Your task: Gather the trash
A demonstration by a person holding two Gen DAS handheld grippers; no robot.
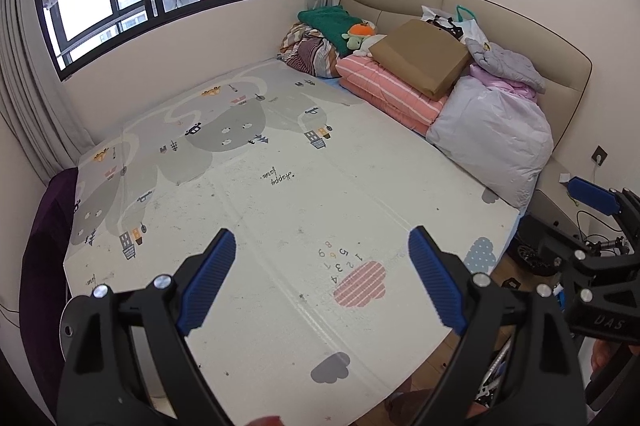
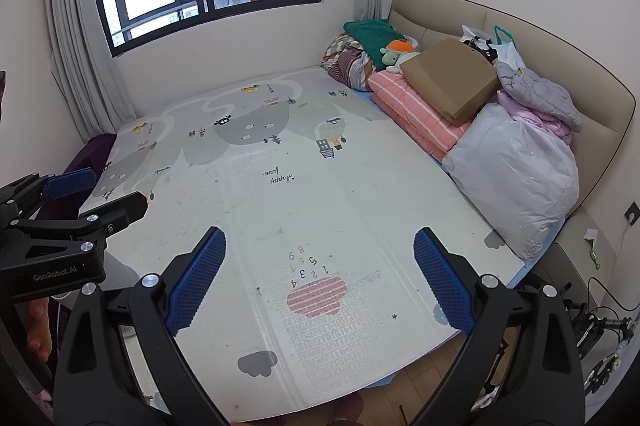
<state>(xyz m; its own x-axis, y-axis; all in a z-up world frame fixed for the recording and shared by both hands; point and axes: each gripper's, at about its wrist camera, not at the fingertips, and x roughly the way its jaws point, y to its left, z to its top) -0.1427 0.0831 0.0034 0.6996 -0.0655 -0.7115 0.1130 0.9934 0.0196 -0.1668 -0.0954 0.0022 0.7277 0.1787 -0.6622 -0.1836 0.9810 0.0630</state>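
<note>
Two hand-held tongs hover side by side above the near edge of a bed covered by a printed play mat (image 1: 280, 209), both pointed toward the far headboard. The left gripper (image 1: 322, 276) has its blue pads spread wide with nothing between them, and the right gripper (image 2: 320, 276) is spread just as wide and equally empty; each shows at the margin of the other's view. No piece of trash can be told on the mat directly ahead of either pair of tongs: only the mat's print and some faint specks and smudges, too small to identify, lie between and beyond the fingertips. Well ahead and to the right of both tongs, against the headboard, sits a pile: a large pale plastic sack (image 2: 516, 181), a brown cardboard box (image 2: 452, 81) resting on striped pink bedding (image 2: 412, 113), folded quilts, a plush toy and white carrier bags (image 2: 496, 43). Whether any of these counts as rubbish, or as the container for it, cannot be settled here. A small white scrap (image 2: 590, 234) lies on the ledge far to the right of the right tongs, beside a wall socket. The scene fits equally a mat yet to be cleared and one already cleared, so the step in hand reads as surveying; any grasp would first require spotting a target and reaching well forward.
</note>
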